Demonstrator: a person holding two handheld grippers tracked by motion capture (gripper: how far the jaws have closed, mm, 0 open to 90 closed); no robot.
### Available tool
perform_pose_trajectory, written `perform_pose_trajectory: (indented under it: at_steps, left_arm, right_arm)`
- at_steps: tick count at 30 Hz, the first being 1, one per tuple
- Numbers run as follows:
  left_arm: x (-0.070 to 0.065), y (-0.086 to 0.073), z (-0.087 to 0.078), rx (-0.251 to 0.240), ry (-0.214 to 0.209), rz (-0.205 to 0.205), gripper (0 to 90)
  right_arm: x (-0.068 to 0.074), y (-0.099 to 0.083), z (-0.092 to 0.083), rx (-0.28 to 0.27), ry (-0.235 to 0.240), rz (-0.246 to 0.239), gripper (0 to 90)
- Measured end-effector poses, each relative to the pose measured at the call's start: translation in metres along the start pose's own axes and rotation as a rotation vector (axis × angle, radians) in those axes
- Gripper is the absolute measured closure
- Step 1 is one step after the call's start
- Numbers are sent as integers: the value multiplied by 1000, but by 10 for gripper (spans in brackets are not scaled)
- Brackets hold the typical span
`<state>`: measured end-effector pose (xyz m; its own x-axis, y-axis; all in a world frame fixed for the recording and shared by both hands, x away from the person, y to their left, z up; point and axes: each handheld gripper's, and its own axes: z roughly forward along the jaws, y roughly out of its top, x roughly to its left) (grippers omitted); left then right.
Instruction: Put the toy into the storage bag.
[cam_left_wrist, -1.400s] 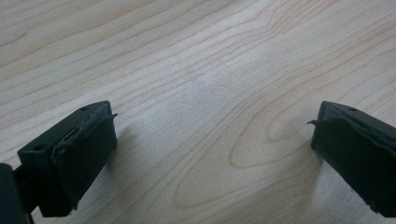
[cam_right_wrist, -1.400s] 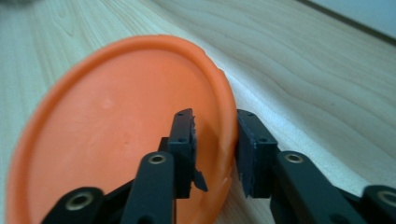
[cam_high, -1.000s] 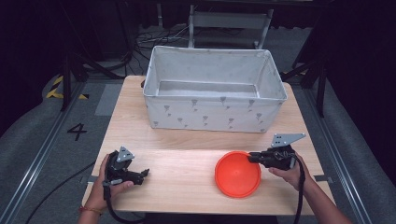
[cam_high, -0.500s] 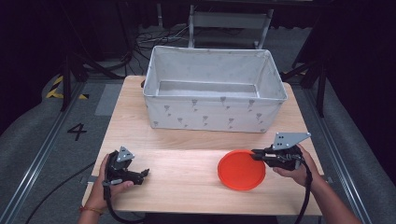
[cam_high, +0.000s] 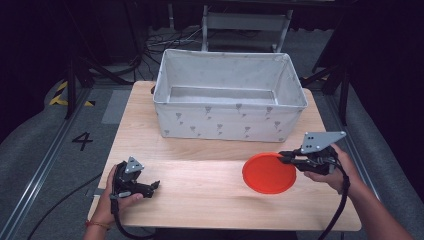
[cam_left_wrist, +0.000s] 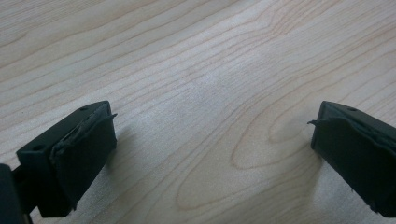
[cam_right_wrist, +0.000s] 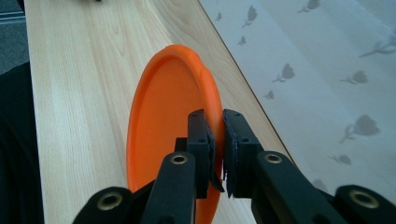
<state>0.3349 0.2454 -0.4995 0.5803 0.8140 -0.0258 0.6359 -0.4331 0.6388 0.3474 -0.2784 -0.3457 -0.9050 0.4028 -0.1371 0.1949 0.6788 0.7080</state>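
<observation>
Your right tool (cam_high: 286, 157) pinches the orange plate (cam_high: 268, 173) by its rim, now lifted higher above the bench (cam_high: 200, 190) near its right edge. Your left tool (cam_high: 152, 185) stays spread at the near-left corner.

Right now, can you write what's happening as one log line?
right gripper: shut on orange plate rim, lifted | left gripper: open on table | fabric bin: behind
</observation>
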Motion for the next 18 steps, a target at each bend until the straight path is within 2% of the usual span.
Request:
perform_pose_trajectory:
  at_steps: [7,8,9,14,18]
  left_arm:
    - [0,0,0,0,0,0,4]
    - [0,0,0,0,0,0,4]
    - [0,0,0,0,0,0,3]
    - [0,0,0,0,-1,0,3]
    - [0,0,0,0,0,0,4]
  right_arm:
    - [-4,-2,-29,7,-34,11,826]
    - [-4,-2,-29,7,-34,11,826]
    - [-6,-2,-39,17,-44,11,825]
    - [-12,-1,-53,34,-65,21,825]
    - [-18,0,-62,22,-73,43,825]
